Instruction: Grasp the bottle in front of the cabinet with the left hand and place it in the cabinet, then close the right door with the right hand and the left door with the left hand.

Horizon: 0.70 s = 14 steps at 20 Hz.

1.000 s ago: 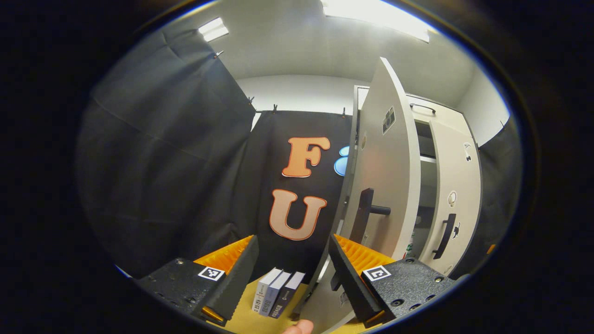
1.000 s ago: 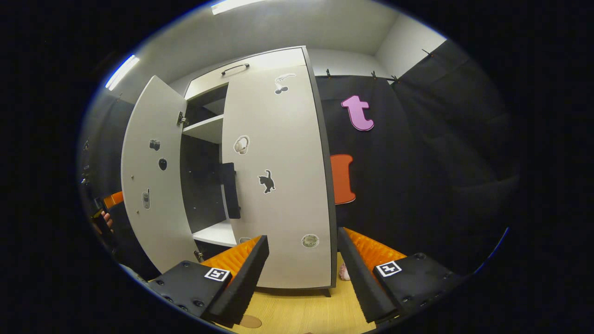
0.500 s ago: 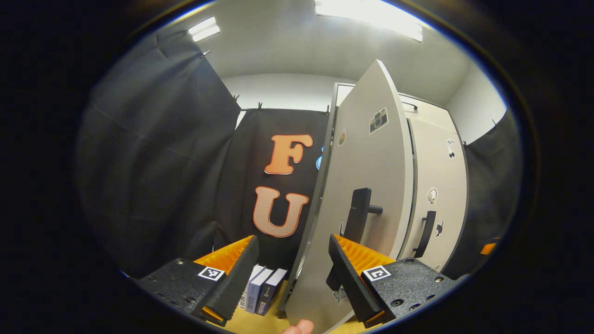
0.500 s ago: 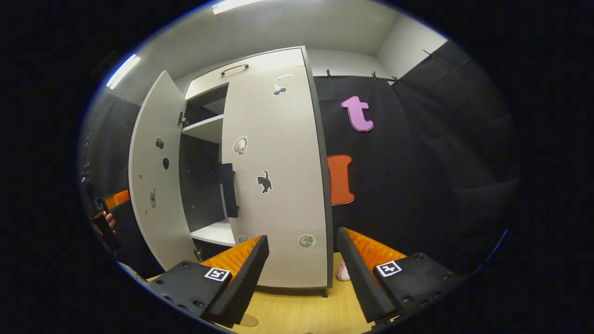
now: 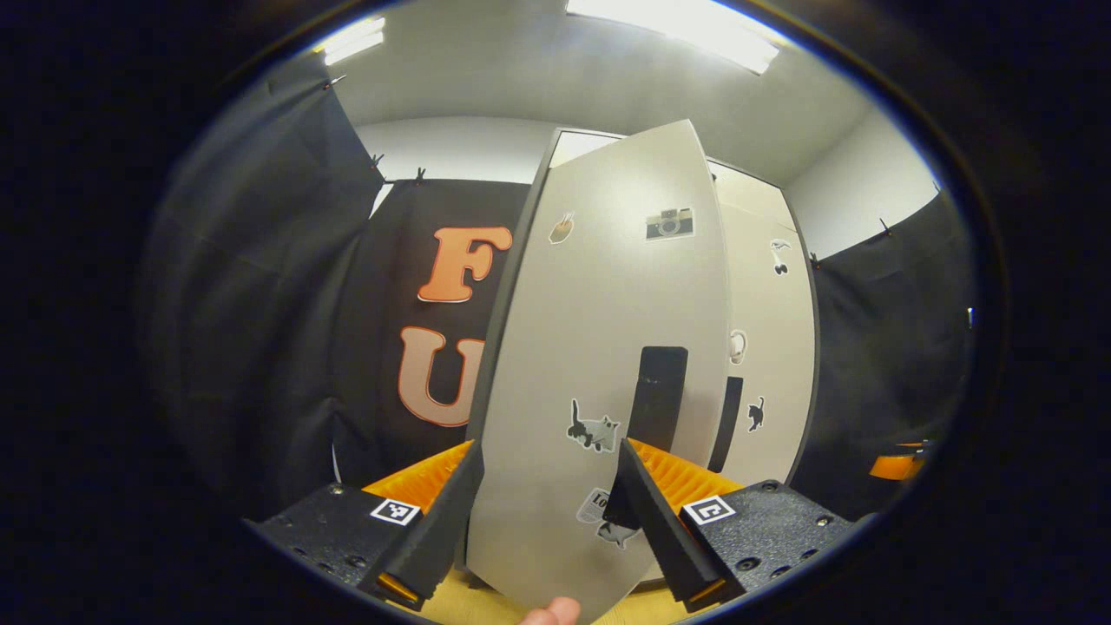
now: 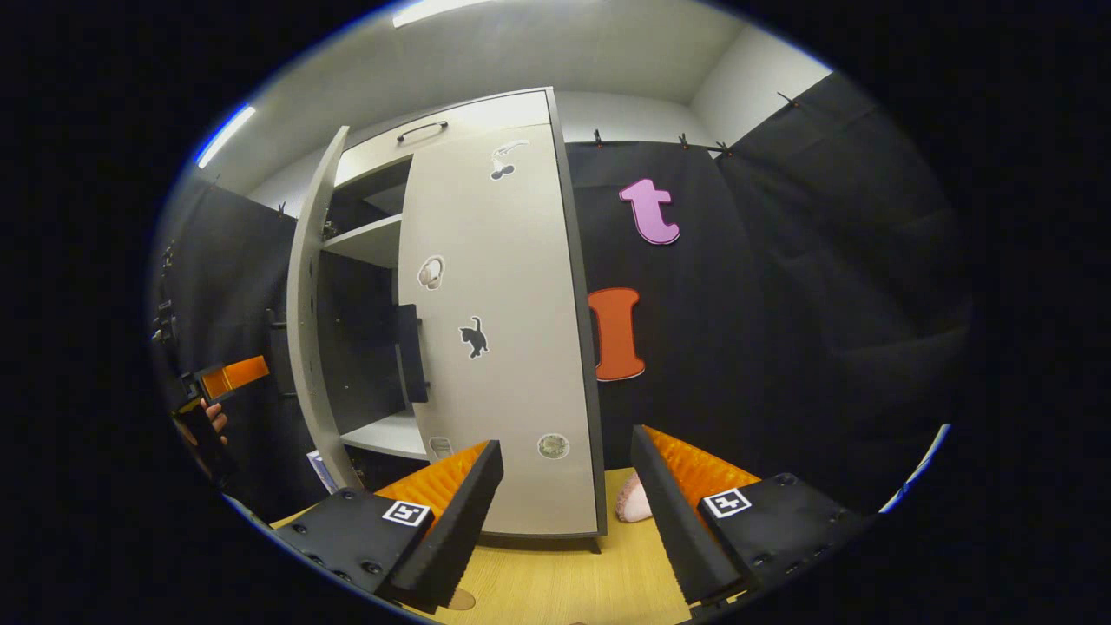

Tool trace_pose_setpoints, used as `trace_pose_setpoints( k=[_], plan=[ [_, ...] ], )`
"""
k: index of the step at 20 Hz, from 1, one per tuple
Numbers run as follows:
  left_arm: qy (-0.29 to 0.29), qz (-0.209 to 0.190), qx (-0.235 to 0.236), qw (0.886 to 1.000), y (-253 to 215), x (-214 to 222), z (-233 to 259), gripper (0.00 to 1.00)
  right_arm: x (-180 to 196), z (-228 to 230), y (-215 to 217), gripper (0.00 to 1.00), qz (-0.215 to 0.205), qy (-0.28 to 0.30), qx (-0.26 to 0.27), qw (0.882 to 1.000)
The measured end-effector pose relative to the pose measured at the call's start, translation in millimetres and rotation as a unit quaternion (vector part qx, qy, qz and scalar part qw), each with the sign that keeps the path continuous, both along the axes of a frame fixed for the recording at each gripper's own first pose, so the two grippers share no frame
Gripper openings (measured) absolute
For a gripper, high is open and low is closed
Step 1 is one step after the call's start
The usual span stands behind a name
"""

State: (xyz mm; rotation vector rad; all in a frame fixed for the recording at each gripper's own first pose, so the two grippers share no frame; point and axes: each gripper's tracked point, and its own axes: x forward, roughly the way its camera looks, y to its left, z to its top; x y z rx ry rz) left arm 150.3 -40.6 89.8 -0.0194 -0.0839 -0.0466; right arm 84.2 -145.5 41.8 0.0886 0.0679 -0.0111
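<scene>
In the left gripper view my left tongs (image 5: pixel 548 512) are spread wide and hold nothing, with the left door (image 5: pixel 599 347) just ahead between the fingers, I think because I push it shut; its long axis is upright, its black handle (image 5: pixel 655 399) too. In the right gripper view my right tongs (image 6: pixel 564 512) are also wide open and empty, facing the closed right door (image 6: pixel 495 347), while the left door stands ajar; I cannot see the bottle, probably inside the cabinet (image 6: pixel 382 252)
</scene>
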Motion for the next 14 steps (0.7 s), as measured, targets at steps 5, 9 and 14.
trace_pose_setpoints(
  k=[5, 9, 14],
  plan=[
    [-0.001, -0.023, 0.011, 1.000, -23.4, 14.9, -3.8, 0.95, -5.8, -3.0, -12.2, 0.98, -0.019, 0.006, 0.008, 1.000],
    [0.022, -0.037, 0.006, 0.999, -36.2, 31.0, -23.4, 0.95, -8.8, -3.1, -20.2, 0.98, -0.033, 0.008, 0.006, 0.999],
    [0.047, -0.054, 0.014, 0.997, -51.8, 50.9, -48.7, 0.95, -12.6, -5.0, -34.5, 0.98, -0.053, 0.011, 0.006, 0.999]
  ],
)
